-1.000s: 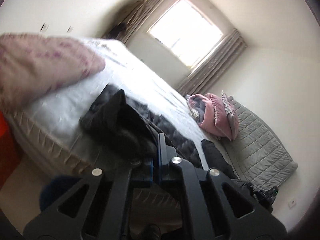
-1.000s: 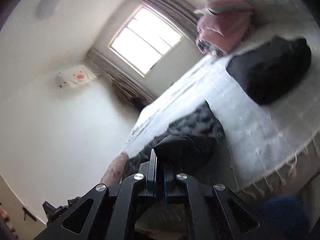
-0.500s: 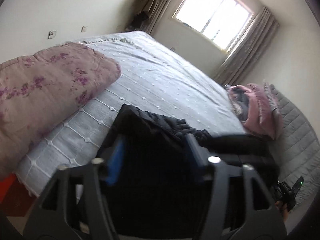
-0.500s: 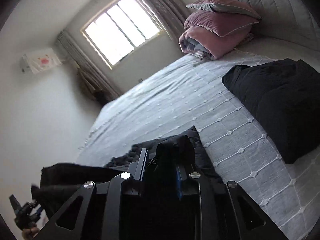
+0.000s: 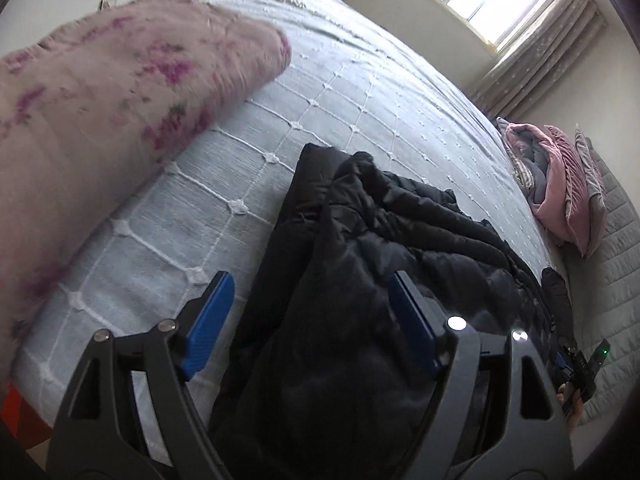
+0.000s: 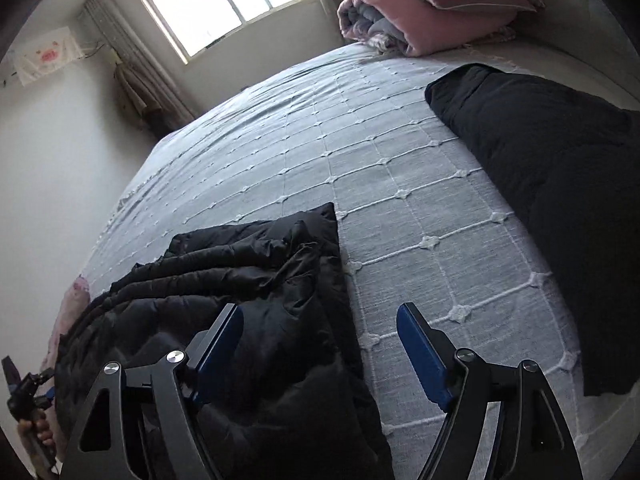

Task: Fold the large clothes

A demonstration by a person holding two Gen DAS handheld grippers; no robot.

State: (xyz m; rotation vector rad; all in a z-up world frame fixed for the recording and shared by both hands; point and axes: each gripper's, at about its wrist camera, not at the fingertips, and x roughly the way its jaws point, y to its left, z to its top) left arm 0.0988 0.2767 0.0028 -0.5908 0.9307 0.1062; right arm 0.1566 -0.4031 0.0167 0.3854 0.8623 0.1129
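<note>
A black puffy jacket [image 5: 360, 264] lies crumpled on the near part of a bed with a pale blue quilted cover [image 5: 360, 92]. My left gripper [image 5: 312, 304] hovers over the jacket's left side, jaws opening wide, blue pads clear of the cloth, which lies loose below and between them. In the right wrist view the same jacket [image 6: 256, 280] lies at lower left. My right gripper [image 6: 320, 332] stands over its right edge, jaws opening, nothing pinched. The other gripper, held by a hand, shows at each view's edge.
A pink floral quilt [image 5: 100, 128] is piled on the bed's left. A folded black garment [image 6: 552, 184] lies on the right side. Pink pillows and a rolled blanket [image 6: 424, 4] sit by the grey headboard. A window [image 6: 224, 0] with curtains is behind the bed.
Both grippers were shut on the jacket and held it up; they have swung down over the bed and opened. The jacket now lies released on the cover.
</note>
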